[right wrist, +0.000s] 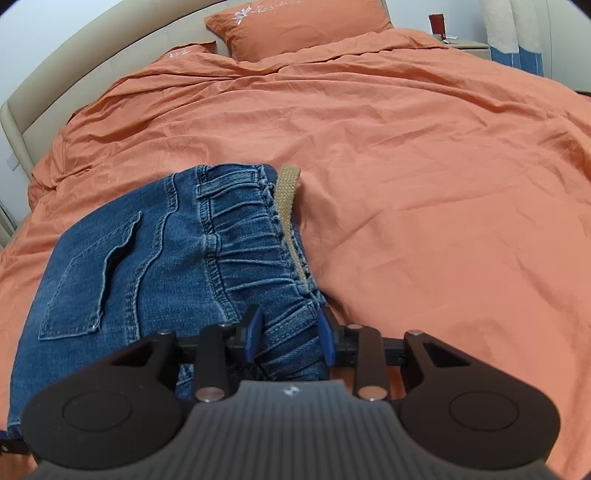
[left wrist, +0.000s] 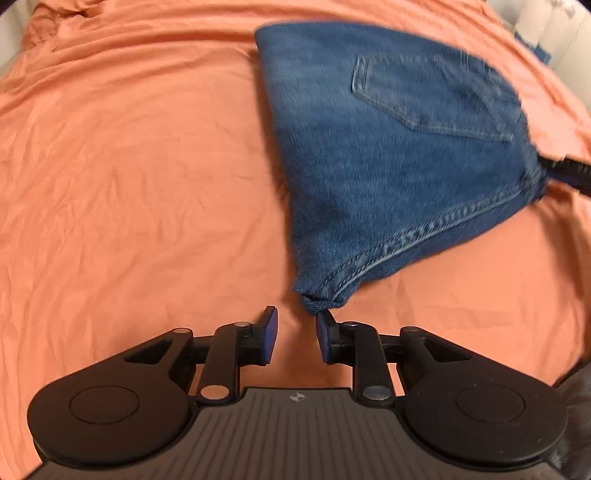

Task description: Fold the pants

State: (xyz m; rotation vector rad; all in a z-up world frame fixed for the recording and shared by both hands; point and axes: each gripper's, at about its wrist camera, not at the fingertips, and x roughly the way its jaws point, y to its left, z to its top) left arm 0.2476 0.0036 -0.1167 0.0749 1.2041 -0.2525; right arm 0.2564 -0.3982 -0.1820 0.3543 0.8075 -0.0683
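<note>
Folded blue jeans (left wrist: pixel 388 147) lie on the orange bedspread (left wrist: pixel 129 184), back pocket up. In the left wrist view their near corner (left wrist: pixel 317 301) sits just ahead of my left gripper (left wrist: pixel 298 313), by the tip of its right finger (left wrist: pixel 325 332). That gripper is open, with only bedspread in the gap between its pads. My right gripper (right wrist: pixel 291 312) is shut on the gathered waistband (right wrist: pixel 280 332) of the jeans (right wrist: pixel 129 277). It shows as a dark shape (left wrist: pixel 569 166) at the jeans' far right corner in the left wrist view. A tan webbing belt (right wrist: pixel 286 199) pokes out of the waistband.
Two orange pillows (right wrist: pixel 303 26) lean on the beige headboard (right wrist: pixel 22 122) at the far end. A nightstand (right wrist: pixel 465 44) with small items stands at the back right beside a curtain (right wrist: pixel 517 33). Wrinkled bedspread (right wrist: pixel 424 184) stretches to the right of the jeans.
</note>
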